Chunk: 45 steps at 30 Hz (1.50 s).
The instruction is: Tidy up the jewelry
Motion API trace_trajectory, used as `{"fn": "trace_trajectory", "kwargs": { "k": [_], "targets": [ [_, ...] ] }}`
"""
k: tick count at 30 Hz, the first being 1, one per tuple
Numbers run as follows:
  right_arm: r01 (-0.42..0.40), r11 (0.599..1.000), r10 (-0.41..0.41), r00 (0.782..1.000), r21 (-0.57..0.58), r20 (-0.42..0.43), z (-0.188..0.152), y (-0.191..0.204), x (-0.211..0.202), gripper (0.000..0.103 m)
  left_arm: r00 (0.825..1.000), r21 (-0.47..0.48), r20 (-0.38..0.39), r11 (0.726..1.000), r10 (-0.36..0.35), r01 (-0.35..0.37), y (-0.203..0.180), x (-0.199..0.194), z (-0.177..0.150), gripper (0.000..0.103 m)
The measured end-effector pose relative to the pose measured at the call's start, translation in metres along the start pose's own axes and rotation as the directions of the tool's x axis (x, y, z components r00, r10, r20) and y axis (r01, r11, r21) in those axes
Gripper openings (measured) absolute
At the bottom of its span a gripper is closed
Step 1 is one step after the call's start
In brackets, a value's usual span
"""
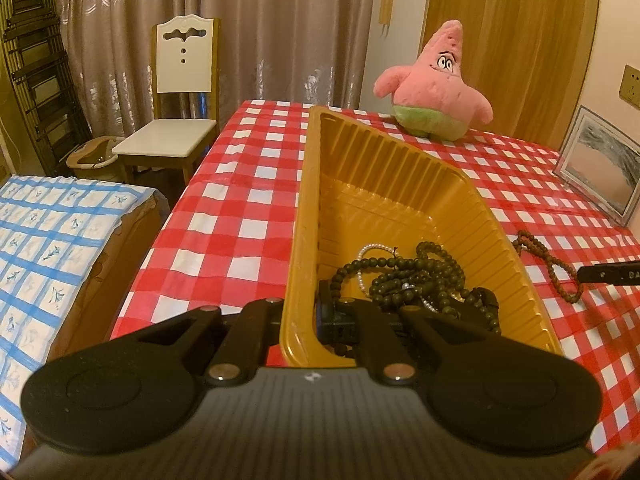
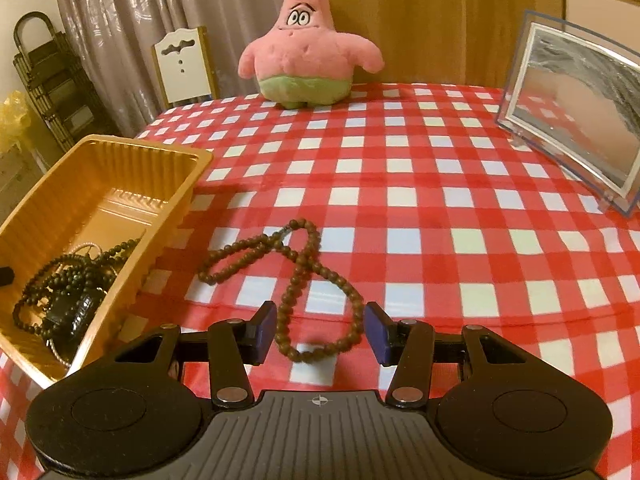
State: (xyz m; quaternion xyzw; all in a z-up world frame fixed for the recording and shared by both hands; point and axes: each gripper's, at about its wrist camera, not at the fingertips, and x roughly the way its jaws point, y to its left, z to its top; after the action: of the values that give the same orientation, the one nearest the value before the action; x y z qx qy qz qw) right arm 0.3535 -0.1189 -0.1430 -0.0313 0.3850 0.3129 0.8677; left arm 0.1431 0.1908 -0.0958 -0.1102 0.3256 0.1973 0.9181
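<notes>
Gold plastic tray (image 1: 400,184) is seen on the red-and-white checked worktop (image 2: 400,184); dark bead strands (image 1: 420,280) and a white pearl bracelet (image 1: 370,249) are heaped at its near end. Left gripper (image 1: 320,320) is clamped on the tray's near wall, fingers pressed together on the rim, one inside and one outside. Brown bead necklace (image 2: 304,280) is laid loose on the cloth, just beside the tray at its 3 o'clock. Right gripper (image 2: 320,330) is held low over the necklace; blue-padded fingers (image 2: 266,330) are spread, the near loop lying between them, pads not pressing on the beads. Pink starfish plush (image 2: 306,44) is noted at 12 o'clock; clear picture frame (image 2: 576,120) at 2 o'clock.
</notes>
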Motion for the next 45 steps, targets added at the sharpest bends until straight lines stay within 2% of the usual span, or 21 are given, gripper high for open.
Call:
{"fn": "trace_trajectory", "kwargs": {
  "k": [12, 18, 22, 24, 25, 26, 29, 33, 37, 45],
  "targets": [
    [-0.033, 0.999, 0.033, 0.999, -0.034, -0.017, 0.008, 0.02, 0.029, 0.042, 1.0, 0.0, -0.003, 1.0, 0.001, -0.001, 0.0, -0.001, 0.001, 0.004],
    [-0.016, 0.999, 0.015, 0.999, -0.042, -0.034, 0.009, 0.026, 0.046, 0.041, 1.0, -0.002, -0.004, 1.0, 0.002, -0.002, 0.0, -0.001, 0.001, 0.004],
    [0.017, 0.998, -0.018, 1.0, -0.067, -0.014, 0.011, 0.033, 0.054, 0.039, 1.0, -0.001, -0.006, 1.0, 0.002, -0.002, 0.001, -0.001, 0.0, 0.004],
    [0.042, 0.996, -0.042, 0.999, -0.076, -0.008, 0.014, 0.037, 0.059, 0.028, 1.0, 0.0, -0.007, 1.0, 0.003, -0.003, 0.002, -0.001, 0.0, 0.004],
    [0.057, 0.995, -0.057, 0.998, -0.079, -0.006, 0.015, 0.038, 0.061, 0.015, 1.0, 0.0, -0.008, 1.0, 0.003, -0.003, 0.002, 0.0, -0.001, 0.004],
    [0.066, 0.995, -0.066, 0.998, -0.076, -0.006, 0.017, 0.037, 0.062, 0.007, 1.0, 0.001, -0.009, 1.0, 0.003, -0.003, 0.003, 0.0, -0.001, 0.004],
    [0.056, 0.998, -0.057, 0.998, -0.042, -0.005, 0.021, 0.032, 0.062, 0.007, 1.0, 0.001, -0.014, 1.0, 0.001, -0.001, 0.004, 0.001, -0.002, 0.004],
    [0.027, 1.0, -0.028, 0.999, 0.009, 0.031, 0.029, 0.024, 0.042, 0.006, 1.0, 0.006, -0.011, 1.0, -0.004, 0.004, 0.004, 0.001, 0.0, 0.004],
    [-0.012, 0.999, 0.007, 0.994, 0.039, 0.108, 0.047, 0.02, 0.005, 0.006, 1.0, 0.008, -0.008, 1.0, -0.008, 0.008, 0.004, 0.002, 0.001, 0.004],
    [-0.095, 0.995, 0.097, 0.968, -0.022, 0.233, 0.091, 0.034, -0.073, 0.006, 1.0, 0.009, -0.011, 1.0, -0.012, 0.013, 0.006, 0.004, 0.001, 0.004]
  ]
}}
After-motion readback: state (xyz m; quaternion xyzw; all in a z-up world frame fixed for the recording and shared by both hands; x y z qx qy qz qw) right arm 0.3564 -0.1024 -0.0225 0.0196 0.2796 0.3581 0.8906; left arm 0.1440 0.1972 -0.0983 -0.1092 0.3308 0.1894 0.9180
